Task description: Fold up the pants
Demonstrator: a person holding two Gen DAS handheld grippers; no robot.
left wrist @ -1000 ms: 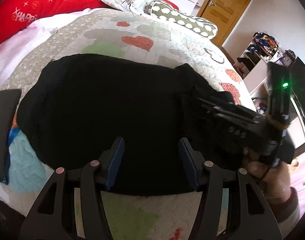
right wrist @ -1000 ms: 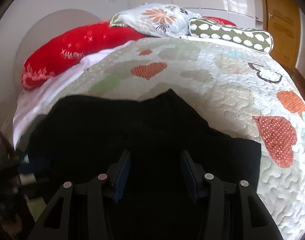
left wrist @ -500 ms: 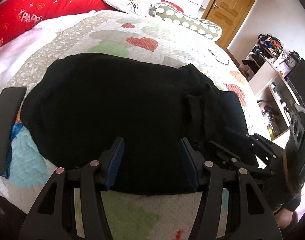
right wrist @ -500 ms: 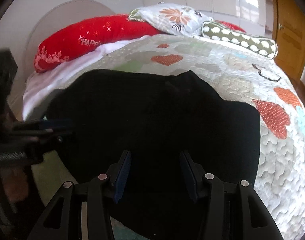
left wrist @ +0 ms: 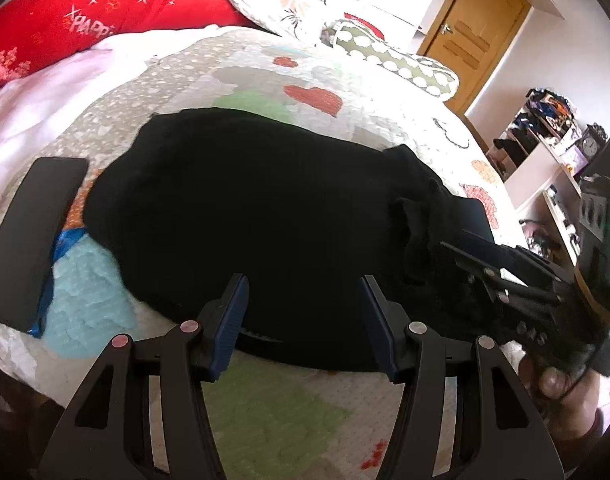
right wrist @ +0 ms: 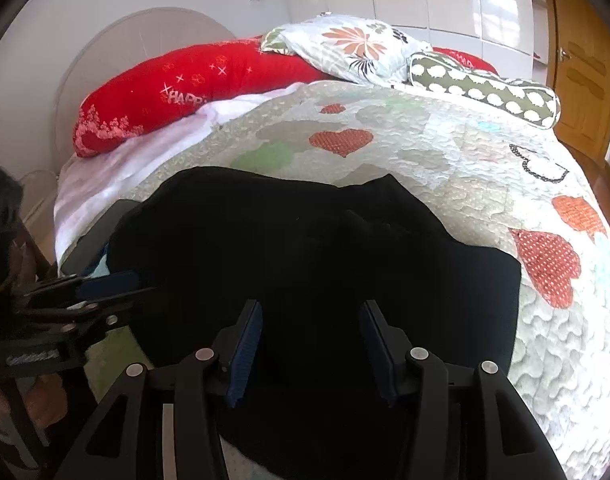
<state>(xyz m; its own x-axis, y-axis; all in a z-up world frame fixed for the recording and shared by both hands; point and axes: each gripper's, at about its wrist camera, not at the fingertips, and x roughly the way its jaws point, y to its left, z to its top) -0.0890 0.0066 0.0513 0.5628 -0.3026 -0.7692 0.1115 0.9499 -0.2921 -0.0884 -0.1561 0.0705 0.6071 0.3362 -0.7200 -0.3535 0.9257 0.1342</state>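
Observation:
Black pants (left wrist: 265,208) lie folded in a broad dark heap on the quilted bed; they also show in the right wrist view (right wrist: 313,264). My left gripper (left wrist: 303,316) is open and empty, hovering over the pants' near edge. My right gripper (right wrist: 311,340) is open and empty above the pants' near right part. The right gripper shows in the left wrist view (left wrist: 501,280) at the pants' right end, and the left gripper shows in the right wrist view (right wrist: 105,292) at their left edge. Both look apart from the cloth.
A quilt (right wrist: 445,160) with hearts covers the bed. A red pillow (right wrist: 193,84), a floral pillow (right wrist: 353,48) and a green bolster (right wrist: 485,88) lie at the head. A black flat object (left wrist: 37,232) lies at the left edge. Shelves (left wrist: 545,168) and a door (left wrist: 473,24) stand to the right.
Both grippers have stayed open. The right gripper has come back in over the pants' right end, and the left wrist view has shifted slightly. The pants lie much as before.

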